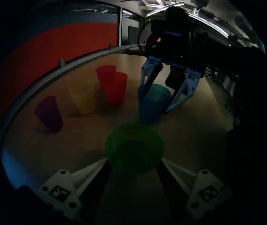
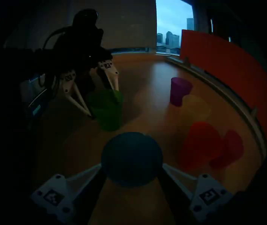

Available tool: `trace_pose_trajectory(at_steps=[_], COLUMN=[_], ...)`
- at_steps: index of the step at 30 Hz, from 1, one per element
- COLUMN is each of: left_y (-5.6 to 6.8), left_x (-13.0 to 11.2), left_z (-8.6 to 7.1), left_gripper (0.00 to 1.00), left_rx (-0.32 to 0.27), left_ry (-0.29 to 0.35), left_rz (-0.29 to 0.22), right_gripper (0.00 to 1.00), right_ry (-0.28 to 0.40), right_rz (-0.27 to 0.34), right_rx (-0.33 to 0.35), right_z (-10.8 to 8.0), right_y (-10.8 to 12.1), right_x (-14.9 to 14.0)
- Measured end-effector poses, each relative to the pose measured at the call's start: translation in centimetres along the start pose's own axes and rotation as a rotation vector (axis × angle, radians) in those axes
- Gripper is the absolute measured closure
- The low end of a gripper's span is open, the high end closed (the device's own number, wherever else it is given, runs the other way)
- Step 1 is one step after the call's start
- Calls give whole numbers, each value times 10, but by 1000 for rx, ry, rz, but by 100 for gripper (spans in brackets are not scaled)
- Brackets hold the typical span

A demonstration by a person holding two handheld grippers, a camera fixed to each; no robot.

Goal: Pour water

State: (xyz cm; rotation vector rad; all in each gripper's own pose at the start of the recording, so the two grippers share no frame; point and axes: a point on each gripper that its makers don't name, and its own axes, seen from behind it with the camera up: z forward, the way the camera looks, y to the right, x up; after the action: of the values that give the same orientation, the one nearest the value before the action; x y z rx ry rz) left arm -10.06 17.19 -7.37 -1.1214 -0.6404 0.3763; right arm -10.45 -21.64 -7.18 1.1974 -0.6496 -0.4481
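Green cup [image 1: 134, 150] translucent, upright, clamped by left gripper [image 1: 134, 162]; teal cup [image 2: 131, 157] clamped by right gripper [image 2: 132, 167].

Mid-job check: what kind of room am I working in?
Likely an office or lab in a city building, possibly high up: strip ceiling lights, a window looking onto towers, and an orange partition along the table edge.

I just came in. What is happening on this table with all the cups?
A person works with a two-finger tool in each hand. The left tool grips a green cup and the right tool grips a blue cup. Both cups look upright and near each other on the wooden table. A purple cup, a yellow cup and two red cups stand aside. No pouring is visible yet.
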Motion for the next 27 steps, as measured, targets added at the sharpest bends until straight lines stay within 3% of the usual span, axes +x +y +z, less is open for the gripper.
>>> trace_pose_trajectory(at_steps=[15,27], left_y=[2,3], left_x=[8,3], left_z=[-7,-15], left_gripper=[13,11], left_rx=[-12,8], left_ry=[16,-5], left_rz=[-19,-2], right_gripper=[5,5], right_ry=[-17,-10], right_rz=[-13,-11], right_rx=[-8,-27], right_z=[-3,-12], right_y=[-3,-4], right_x=[-3,-5])
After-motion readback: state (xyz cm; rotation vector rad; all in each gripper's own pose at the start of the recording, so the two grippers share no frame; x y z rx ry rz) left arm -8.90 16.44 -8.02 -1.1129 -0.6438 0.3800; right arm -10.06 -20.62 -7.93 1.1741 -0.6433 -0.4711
